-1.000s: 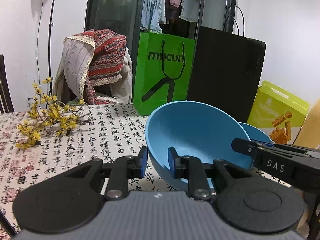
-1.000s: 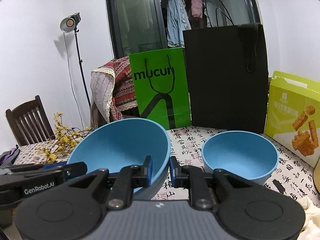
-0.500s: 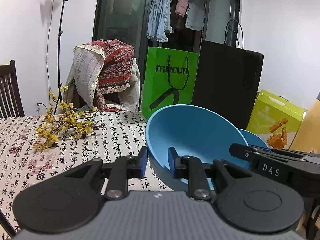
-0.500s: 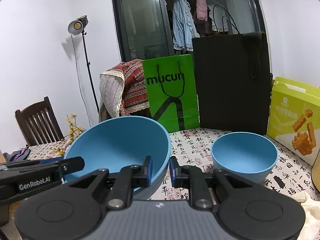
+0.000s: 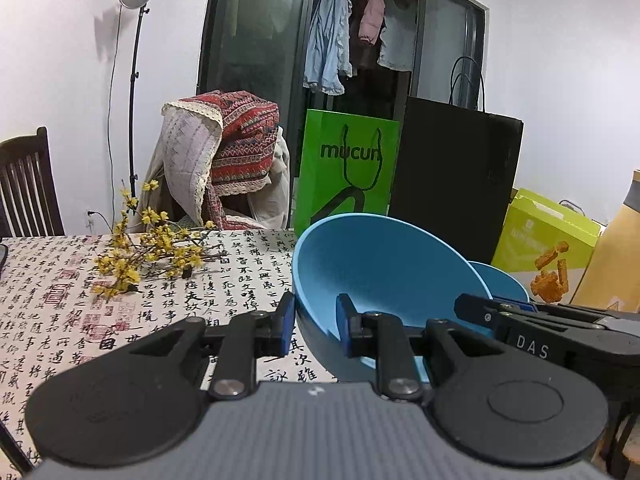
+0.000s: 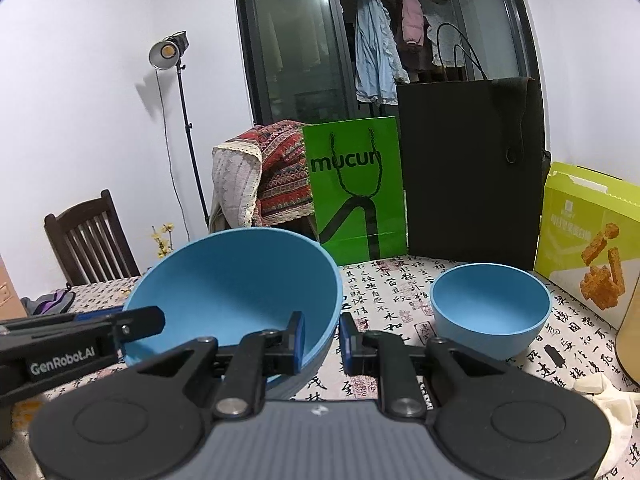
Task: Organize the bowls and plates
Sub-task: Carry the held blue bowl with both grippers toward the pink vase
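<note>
Holding: we carry the large blue bowl (image 6: 236, 280) between both hands, clear of the counter (image 5: 60, 304), its mouth tipped toward the cameras.
Left tongs: the left tongs (image 5: 314, 322) are clenched on the bowl's rim, one pad outside the wall and one inside, so the thin wall is pinched instead of the round body being squeezed.
Right tongs: the right tongs (image 6: 322, 338) grasp the opposite side of the same rim in the same way, one pad inside and one outside.
Why two grips: we judge that a bowl this wide would swing from a single pinch; opposite holds keep it steady.
Small bowl: the smaller blue bowl (image 6: 490, 308) sits upright on the counter toward its right edge, near the yellow-green snack box (image 6: 588, 240) and in front of the black paper bag (image 6: 468, 168).
Likely aim: we read the step as bringing the two bowls together; which one goes inside the other we cannot tell.
Back edge: the green bag (image 6: 354, 184) stands along the counter's far edge beside the black one, limiting room behind the bowls.
Left side: the yellow flower sprig (image 5: 148, 252) lies toward the counter's left edge, well apart from the bowls.
Risk: we think a rim pinch could slip if either hand tilts unevenly.
</note>
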The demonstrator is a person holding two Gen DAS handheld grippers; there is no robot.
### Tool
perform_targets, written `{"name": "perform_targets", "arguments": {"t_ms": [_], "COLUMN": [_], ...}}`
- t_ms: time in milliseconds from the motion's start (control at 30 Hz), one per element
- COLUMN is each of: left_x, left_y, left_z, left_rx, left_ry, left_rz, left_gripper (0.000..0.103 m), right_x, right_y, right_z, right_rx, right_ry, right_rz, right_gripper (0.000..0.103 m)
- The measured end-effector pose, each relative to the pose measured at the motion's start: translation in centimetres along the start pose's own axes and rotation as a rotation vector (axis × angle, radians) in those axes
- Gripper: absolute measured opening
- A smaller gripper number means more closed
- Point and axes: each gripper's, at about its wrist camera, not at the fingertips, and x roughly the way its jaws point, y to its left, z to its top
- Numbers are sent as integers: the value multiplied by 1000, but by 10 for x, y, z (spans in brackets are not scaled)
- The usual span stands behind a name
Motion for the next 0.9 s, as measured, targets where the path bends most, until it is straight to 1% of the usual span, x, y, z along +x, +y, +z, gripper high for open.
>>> {"name": "perform_targets", "arguments": {"t_ms": [433, 900], "left_x": [-36, -69], "left_y": [3, 10], "left_z": [-4, -10], "left_rx": [-1, -12], "left_ry": [-31, -53], "left_rz": [38, 80], "left_gripper": [22, 22], "right_x": [-28, -44], "right_y": [12, 30], "right_z": [-3, -8], "right_rx": [-7, -24], "right_ry": [-16, -16], "right_rz": [39, 79], "right_gripper": [18, 18]}}
